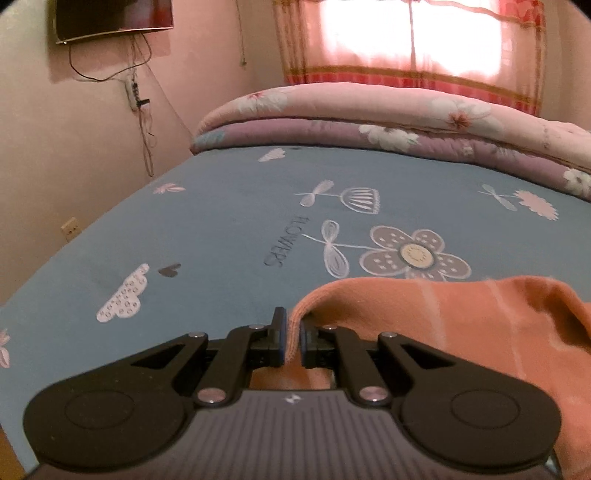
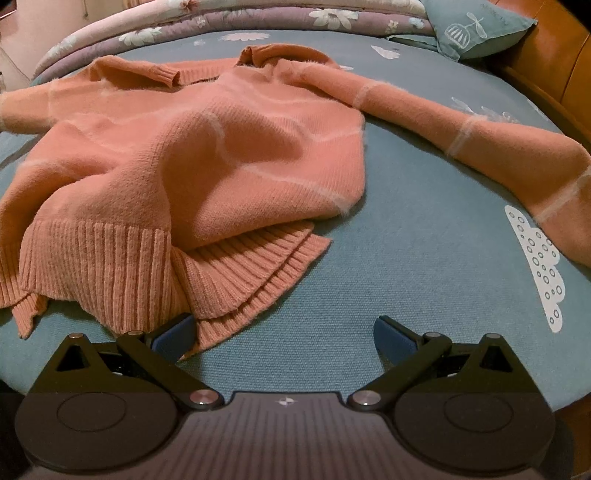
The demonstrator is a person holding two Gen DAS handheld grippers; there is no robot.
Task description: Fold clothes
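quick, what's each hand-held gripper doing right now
Left hand-held gripper: closed, pinching an edge of the orange knitted sweater.
Right hand-held gripper: open, holding nothing, at the sweater's ribbed hem.

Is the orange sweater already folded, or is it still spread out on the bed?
Not folded. The sweater lies rumpled on the bed, one sleeve stretched out sideways, hem bunched.

Room as I see it through the feeds:
- Bed [image 1: 221, 221]: blue sheet printed with white flowers, clouds and the word "FLOWERS".
- Folded floral quilt [image 1: 369, 114], pink over purple, at the far end.
- Matching blue pillow [image 2: 480, 29] against a brown headboard [image 2: 554, 55].
- Pale wall [image 1: 55, 147]; mounted dark screen [image 1: 110, 18], dangling cables, power strip [image 1: 133, 90].
- Window [image 1: 406, 37]: bright daylight through pink striped curtains.
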